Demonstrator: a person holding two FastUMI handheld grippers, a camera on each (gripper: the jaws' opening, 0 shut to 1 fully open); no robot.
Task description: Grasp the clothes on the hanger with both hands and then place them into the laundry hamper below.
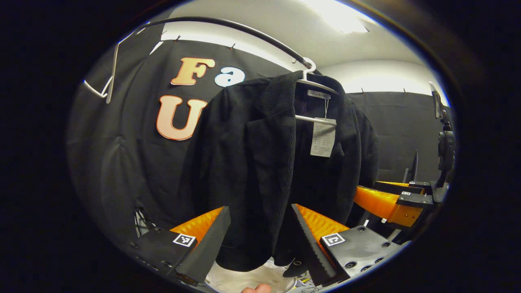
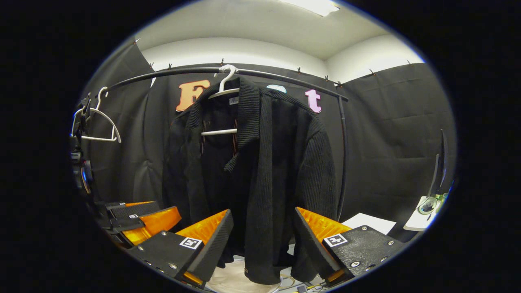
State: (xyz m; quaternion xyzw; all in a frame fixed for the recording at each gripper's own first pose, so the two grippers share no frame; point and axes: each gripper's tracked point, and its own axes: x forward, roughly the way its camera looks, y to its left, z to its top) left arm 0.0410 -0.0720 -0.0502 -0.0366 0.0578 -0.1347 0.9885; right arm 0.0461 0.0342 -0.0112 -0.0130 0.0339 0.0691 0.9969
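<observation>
Both tongs spread | left tongs (image 1: 260, 238), right tongs (image 2: 262, 240) | black jacket (image 1: 264, 162) hanging between fingers

A dark curved rail (image 2: 285, 75) is running across the top of the booth, with a spare white hanger (image 2: 97, 122) hanging empty near its far end. A ceiling light (image 1: 338, 16) is glowing overhead. A sheet of white paper (image 2: 374, 221) is lying low at one side.
</observation>
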